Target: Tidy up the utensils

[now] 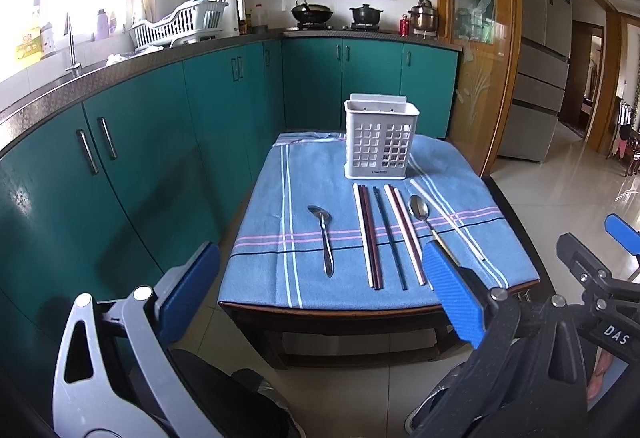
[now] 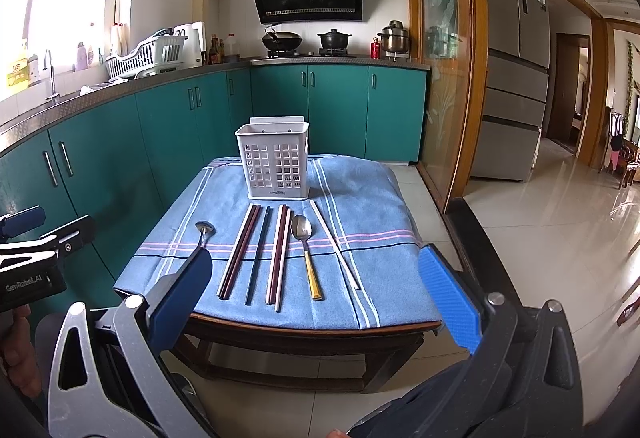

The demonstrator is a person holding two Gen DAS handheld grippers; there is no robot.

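Note:
A white slotted utensil holder [image 1: 381, 137] [image 2: 275, 162] stands at the back of a low table under a blue cloth [image 1: 280, 262] [image 2: 380, 198]. In front of it lie several chopsticks [image 1: 370, 234] [image 2: 240, 250], a silver spoon [image 1: 325, 238] [image 2: 204, 230], a gold-handled spoon [image 1: 420, 210] [image 2: 306, 254] and one white chopstick [image 1: 444, 218] [image 2: 334, 244]. My left gripper [image 1: 320, 290] is open, held short of the table's near edge. My right gripper [image 2: 316, 294] is open too, nothing between its blue pads; in the left wrist view it shows at the right edge [image 1: 600, 258].
Teal cabinets [image 1: 160, 142] with a dark counter run along the left and back, with a sink, dish rack [image 1: 180, 22] and stove pots. A wooden glass-door frame [image 2: 460, 78] stands right of the table, a fridge [image 2: 516, 70] beyond it. The floor is tiled.

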